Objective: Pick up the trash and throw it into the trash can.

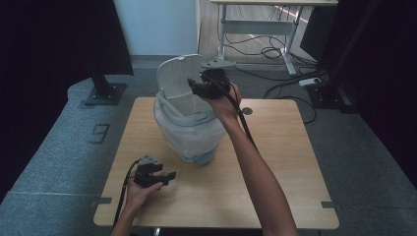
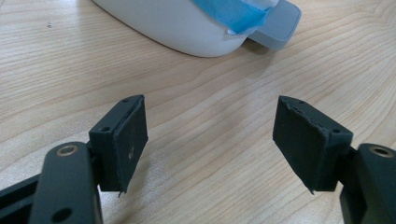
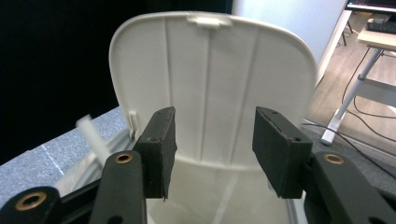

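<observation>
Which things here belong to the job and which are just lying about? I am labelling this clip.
Belonging to the job:
- white pedal bin, lid raised
- plastic liner in the bin
- right tool, open above the bin
- left tool, open, low over the table

Lying about:
- desk frame on the floor behind
- floor cables

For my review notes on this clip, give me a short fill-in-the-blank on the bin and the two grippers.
1. The lid of the white bin stands ____.
2. The right gripper faces the lid's inner side with ____ between its jaws.
3. The left gripper rests on the ____ table.
4. The tape on the bin is ____.

Missing words: open; nothing; wooden; blue
</observation>
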`<state>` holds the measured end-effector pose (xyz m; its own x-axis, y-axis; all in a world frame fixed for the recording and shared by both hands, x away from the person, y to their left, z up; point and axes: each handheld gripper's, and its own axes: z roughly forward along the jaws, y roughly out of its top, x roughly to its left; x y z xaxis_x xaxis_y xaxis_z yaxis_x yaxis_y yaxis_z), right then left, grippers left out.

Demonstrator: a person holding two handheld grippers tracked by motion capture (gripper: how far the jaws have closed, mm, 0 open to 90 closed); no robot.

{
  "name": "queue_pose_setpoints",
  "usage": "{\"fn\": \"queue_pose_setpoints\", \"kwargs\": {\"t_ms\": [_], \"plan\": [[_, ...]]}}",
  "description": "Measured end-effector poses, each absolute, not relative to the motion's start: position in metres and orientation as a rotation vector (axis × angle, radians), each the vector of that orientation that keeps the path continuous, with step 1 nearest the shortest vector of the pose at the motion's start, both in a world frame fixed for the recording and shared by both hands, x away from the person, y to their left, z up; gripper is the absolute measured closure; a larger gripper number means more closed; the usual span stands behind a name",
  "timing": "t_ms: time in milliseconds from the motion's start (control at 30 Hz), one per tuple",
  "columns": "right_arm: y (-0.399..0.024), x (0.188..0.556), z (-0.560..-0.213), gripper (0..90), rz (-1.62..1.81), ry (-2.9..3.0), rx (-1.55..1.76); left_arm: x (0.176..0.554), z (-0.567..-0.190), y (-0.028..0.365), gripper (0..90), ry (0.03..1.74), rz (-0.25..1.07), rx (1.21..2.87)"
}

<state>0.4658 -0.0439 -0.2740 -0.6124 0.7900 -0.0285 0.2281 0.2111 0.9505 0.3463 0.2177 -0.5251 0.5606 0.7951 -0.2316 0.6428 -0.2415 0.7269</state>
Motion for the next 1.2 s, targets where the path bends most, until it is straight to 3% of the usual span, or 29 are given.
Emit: {"fn": "queue_pose_setpoints", "kwargs": {"t_ms": [467,967,1200], "plan": [[-0.119,0.422,-0.304,48.2,1.458,1.951,0.970,0.346,-0.524,0.219,26.1,1.167,0.252,1.964],[-0.191,0.380,-0.376,47.8,1.416,1.972,1.080,0.345,-0.521,0.221,25.5,1.164,0.281,1.944],[-0.219,0.354,-0.415,46.6,1.423,1.973,1.138,0.344,-0.516,0.222,20.0,1.169,0.259,1.911]]}}
